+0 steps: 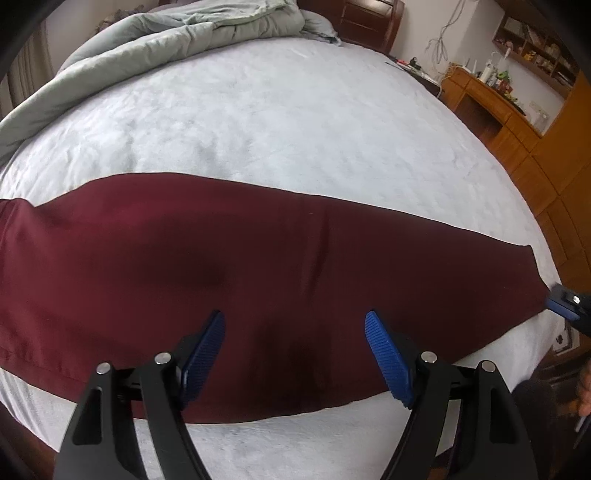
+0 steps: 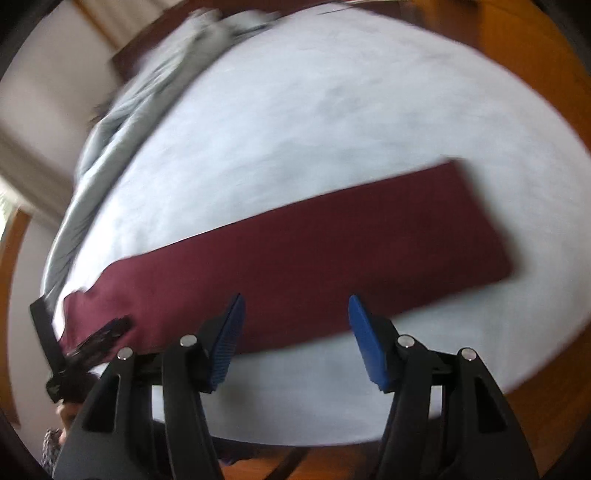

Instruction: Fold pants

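Dark red pants [image 1: 258, 251] lie flat as one long folded strip across the white bed [image 1: 277, 110]. My left gripper [image 1: 293, 321] hangs open over the middle of the strip, nothing between its blue pads. At the strip's right end, a blue fingertip [image 1: 563, 304] of the other gripper shows by the cloth's corner. In the blurred right wrist view the pants [image 2: 332, 251] run from lower left to upper right. My right gripper [image 2: 295, 301] stands open just above their near edge, holding nothing. The left gripper's black frame [image 2: 96, 341] sits over the strip's left end.
A grey-green duvet [image 1: 166, 40] is bunched along the far left side of the bed, seen too as the duvet [image 2: 122, 122]. A dark wooden headboard [image 1: 365, 22] stands behind. A wooden desk [image 1: 491, 107] with clutter and wooden cabinets line the right side.
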`<state>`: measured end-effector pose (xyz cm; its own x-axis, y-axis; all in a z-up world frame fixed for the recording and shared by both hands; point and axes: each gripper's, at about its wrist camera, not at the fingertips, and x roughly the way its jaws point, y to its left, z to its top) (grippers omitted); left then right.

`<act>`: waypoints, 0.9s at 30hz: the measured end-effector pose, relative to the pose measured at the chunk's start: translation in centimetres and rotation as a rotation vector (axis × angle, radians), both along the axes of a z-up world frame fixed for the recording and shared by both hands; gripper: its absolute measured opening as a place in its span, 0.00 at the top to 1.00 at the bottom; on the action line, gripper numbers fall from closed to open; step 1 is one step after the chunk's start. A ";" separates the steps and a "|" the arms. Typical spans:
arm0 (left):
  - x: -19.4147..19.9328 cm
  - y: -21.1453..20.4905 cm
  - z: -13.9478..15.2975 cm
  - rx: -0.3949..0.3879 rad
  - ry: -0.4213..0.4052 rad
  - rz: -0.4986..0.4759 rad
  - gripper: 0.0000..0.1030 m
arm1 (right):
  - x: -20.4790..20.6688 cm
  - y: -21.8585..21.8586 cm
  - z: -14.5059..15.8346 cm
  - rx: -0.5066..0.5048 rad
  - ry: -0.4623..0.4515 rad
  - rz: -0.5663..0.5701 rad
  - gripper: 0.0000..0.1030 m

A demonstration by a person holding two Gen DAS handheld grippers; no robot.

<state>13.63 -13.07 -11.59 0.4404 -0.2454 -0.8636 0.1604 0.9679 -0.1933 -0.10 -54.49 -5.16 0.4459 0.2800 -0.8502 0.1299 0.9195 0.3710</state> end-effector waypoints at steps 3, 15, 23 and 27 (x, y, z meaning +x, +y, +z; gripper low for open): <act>0.1 -0.6 -0.4 0.003 0.010 -0.003 0.24 | 1.8 3.8 -1.2 -0.005 -0.001 0.088 0.45; -0.3 0.7 -1.6 0.002 0.069 0.007 0.22 | 3.2 7.8 -4.4 -0.087 0.070 0.148 0.44; -4.6 12.9 2.1 -0.015 0.087 0.273 0.22 | 3.5 14.2 -3.4 0.005 0.051 0.273 0.41; -6.2 21.0 1.8 -0.050 0.126 0.479 0.24 | 3.9 17.4 -4.1 0.024 0.075 0.330 0.41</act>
